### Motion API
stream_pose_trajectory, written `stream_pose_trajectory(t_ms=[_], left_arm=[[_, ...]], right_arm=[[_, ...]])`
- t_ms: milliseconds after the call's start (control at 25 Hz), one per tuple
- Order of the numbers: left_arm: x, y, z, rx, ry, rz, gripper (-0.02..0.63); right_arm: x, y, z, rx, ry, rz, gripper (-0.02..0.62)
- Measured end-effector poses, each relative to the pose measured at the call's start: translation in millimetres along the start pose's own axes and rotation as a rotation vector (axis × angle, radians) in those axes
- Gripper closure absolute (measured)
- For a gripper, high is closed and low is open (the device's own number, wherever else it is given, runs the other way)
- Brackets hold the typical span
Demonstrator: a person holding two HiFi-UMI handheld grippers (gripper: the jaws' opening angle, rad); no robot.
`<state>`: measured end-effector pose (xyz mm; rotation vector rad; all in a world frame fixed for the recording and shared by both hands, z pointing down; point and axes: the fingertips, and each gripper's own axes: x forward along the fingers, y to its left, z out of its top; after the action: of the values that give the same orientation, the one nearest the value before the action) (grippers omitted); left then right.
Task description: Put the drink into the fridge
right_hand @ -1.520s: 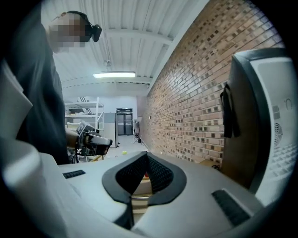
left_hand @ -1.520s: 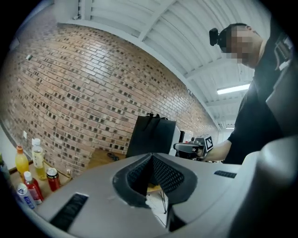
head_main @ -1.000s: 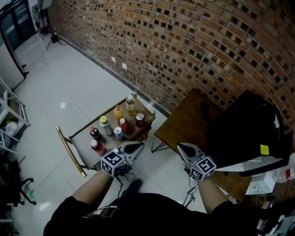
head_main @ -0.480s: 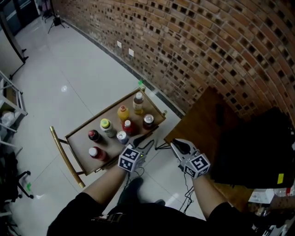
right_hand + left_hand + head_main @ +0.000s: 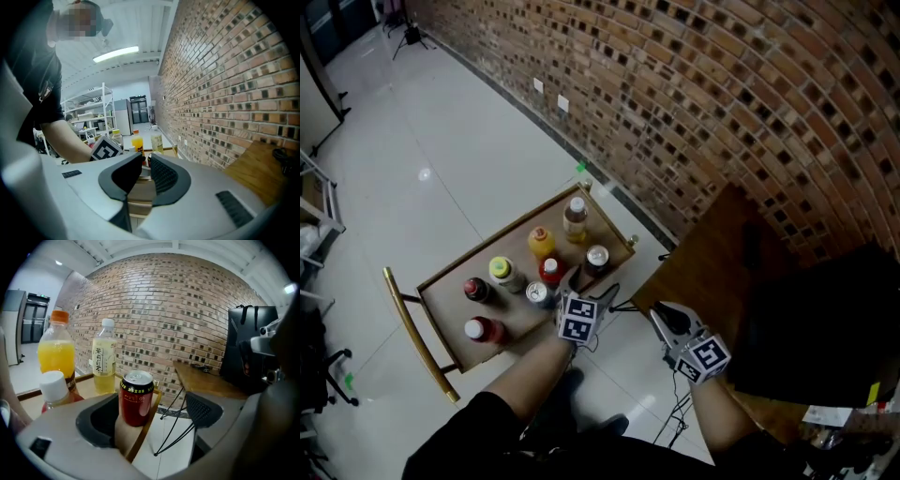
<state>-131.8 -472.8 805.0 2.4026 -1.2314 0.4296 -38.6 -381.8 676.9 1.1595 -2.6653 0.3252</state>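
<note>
1. Since a second ago, left tongs (image 5: 587,284) have reached forward to the right end of the cart (image 5: 445,292); their jaws are opening.
2. Red can (image 5: 136,398) stands upright between those jaws, close by the left one, with neither pad pressing it. It sits at the cart's right edge.
3. Orange bottle (image 5: 56,350) and pale bottle (image 5: 104,357) stand on the cart, left of the can and farther off.
4. Right tongs (image 5: 145,171) hover nearer the person, above the floor beside the wooden table (image 5: 712,246), jaws together with nothing between them.
</note>
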Motion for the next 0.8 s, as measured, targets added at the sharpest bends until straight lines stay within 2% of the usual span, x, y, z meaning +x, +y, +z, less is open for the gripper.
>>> stream_pose_trajectory(t_ms=[120, 320, 440, 520, 640, 680, 720, 800], left_arm=[[15.1, 8.6, -8.6, -0.008, 0.008, 0.018, 0.156], [36.1, 12.1, -6.0, 0.042, -0.017, 0.035, 0.163], [47.9, 21.6, -3.8, 0.047, -0.061, 0.091, 0.164], [54.1, 29.3, -3.3, 0.038, -0.058, 0.133, 0.165], [62.4, 40.1, -3.5, 0.028, -0.035, 0.188, 0.203], [63.5, 43.7, -3.6, 0.027, -0.033, 0.202, 0.262], [63.9, 46.5, -3.3, 0.026, -0.033, 0.209, 0.282], [64.4, 48.5, -2.2, 0.029, -0.029, 0.206, 0.281]], right_arm=[[8.3, -7.4, -3.7, -0.003, -0.006, -0.001, 0.514], [19.7, -12.0, -6.9, -0.003, -0.013, -0.002, 0.514], [21.5, -9.3, -13.1, 0.004, -0.002, 0.007, 0.514], [19.7, -9.8, -18.0, 0.008, 0.005, 0.005, 0.514], [15.2, -12.9, -20.7, 0.009, 0.009, -0.006, 0.514], [13.7, -13.1, -20.1, 0.008, 0.008, -0.008, 0.517], [12.1, -13.1, -19.2, 0.009, 0.006, -0.009, 0.536], [8.1, -13.5, -17.7, 0.008, 0.004, -0.01, 0.57]])
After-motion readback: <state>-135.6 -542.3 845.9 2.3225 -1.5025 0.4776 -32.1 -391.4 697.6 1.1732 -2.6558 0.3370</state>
